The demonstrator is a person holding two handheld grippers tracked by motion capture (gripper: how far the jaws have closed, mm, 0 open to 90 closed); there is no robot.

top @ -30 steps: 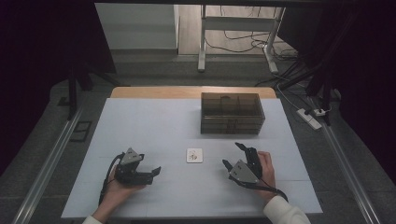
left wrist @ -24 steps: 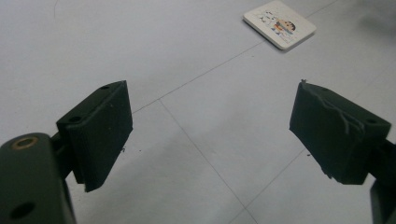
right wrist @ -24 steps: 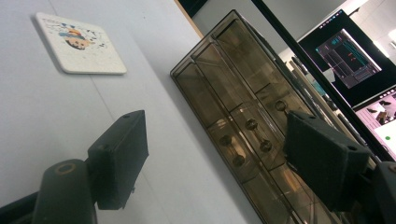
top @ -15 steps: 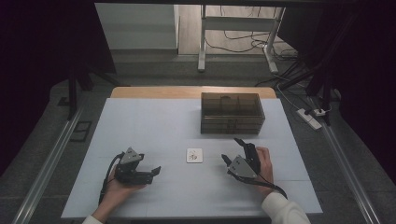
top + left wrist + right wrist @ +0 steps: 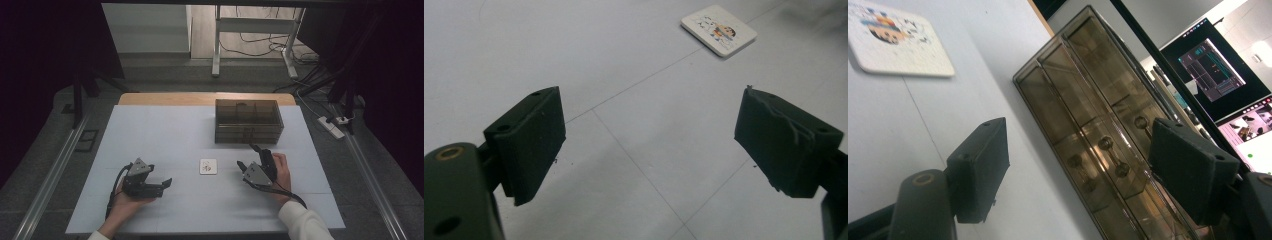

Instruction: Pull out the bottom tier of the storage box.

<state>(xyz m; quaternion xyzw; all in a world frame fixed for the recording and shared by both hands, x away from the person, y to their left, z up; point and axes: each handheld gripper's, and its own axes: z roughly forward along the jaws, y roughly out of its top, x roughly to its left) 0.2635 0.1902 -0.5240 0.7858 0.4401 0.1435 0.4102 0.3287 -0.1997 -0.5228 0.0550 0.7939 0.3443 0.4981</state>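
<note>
While the left gripper (image 5: 161, 184) rests spread and empty on the white table (image 5: 150, 135), the right gripper (image 5: 250, 159) has edged toward the brown drawer box (image 5: 248, 121), jaws wide with nothing between; the small picture card (image 5: 208, 166) lies untouched between both hands; a reach looks imminent.

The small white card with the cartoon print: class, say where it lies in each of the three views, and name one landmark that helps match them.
High view: the white card lies flat on the table, between the two grippers, in front of the brown drawer box.
Left gripper view: top right, beyond the open jaws.
Right gripper view: top left corner, cut by the edge.
Shared landmark: the thin seam lines on the white table.
</note>
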